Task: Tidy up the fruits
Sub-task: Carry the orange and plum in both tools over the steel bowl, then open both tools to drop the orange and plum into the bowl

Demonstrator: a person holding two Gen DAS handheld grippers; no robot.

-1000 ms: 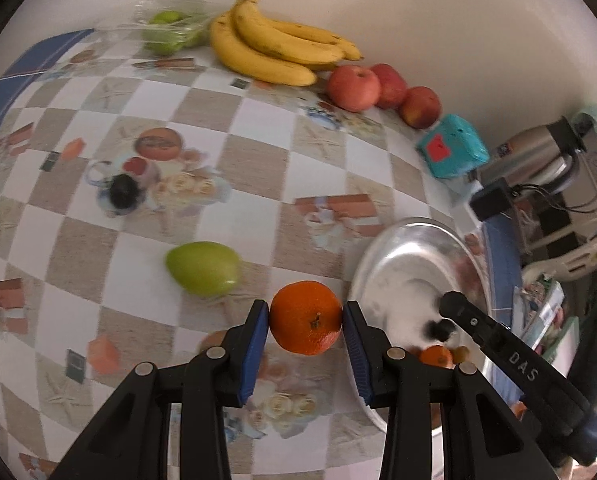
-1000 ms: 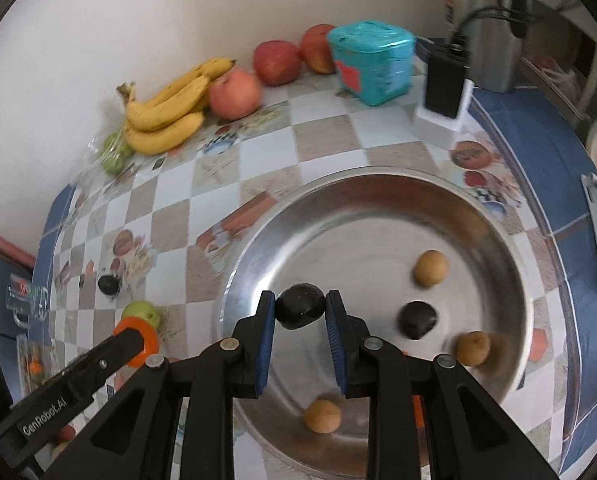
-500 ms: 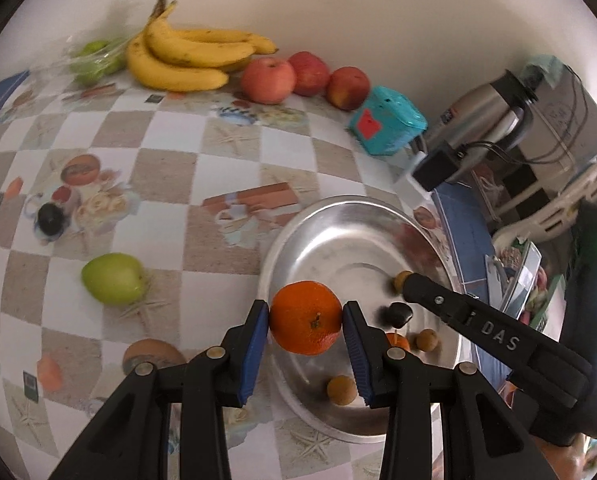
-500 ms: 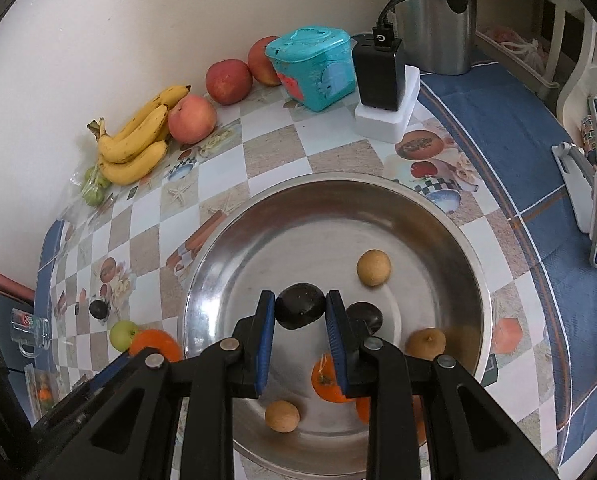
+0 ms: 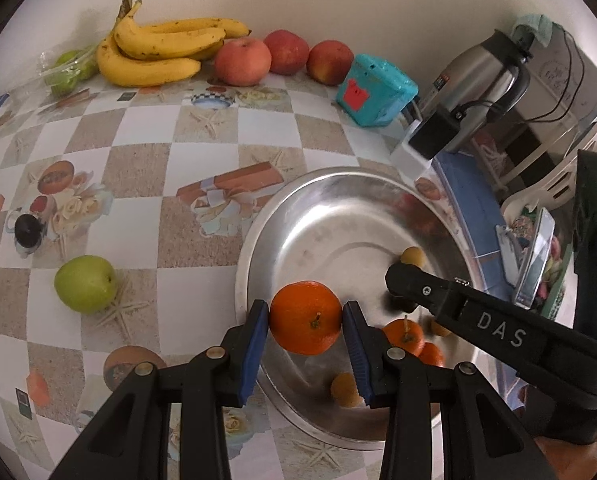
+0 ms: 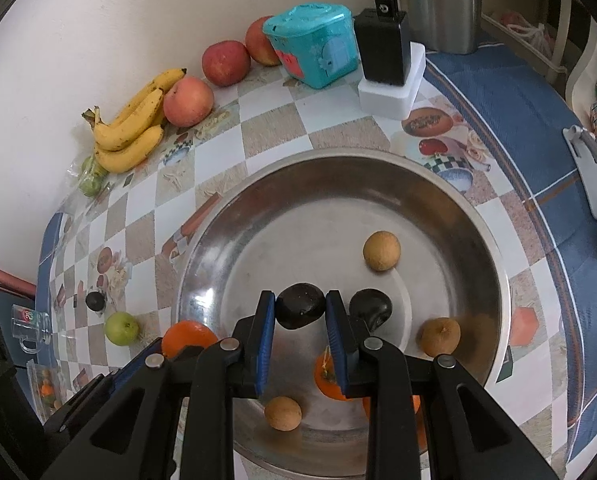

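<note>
Left gripper: clamped on the orange, which is held over the near left rim of the steel bowl.
Right gripper: clamped on a dark round fruit, held above the bowl's floor.
Orange handling: judged firm, light, with a slightly yielding peel; it is best taken across its widest part, as it is now.
Dark fruit handling: judged small, smooth and slippery; a centred squeeze is called for.
Left on the desk: a green apple, near the front left.
</note>
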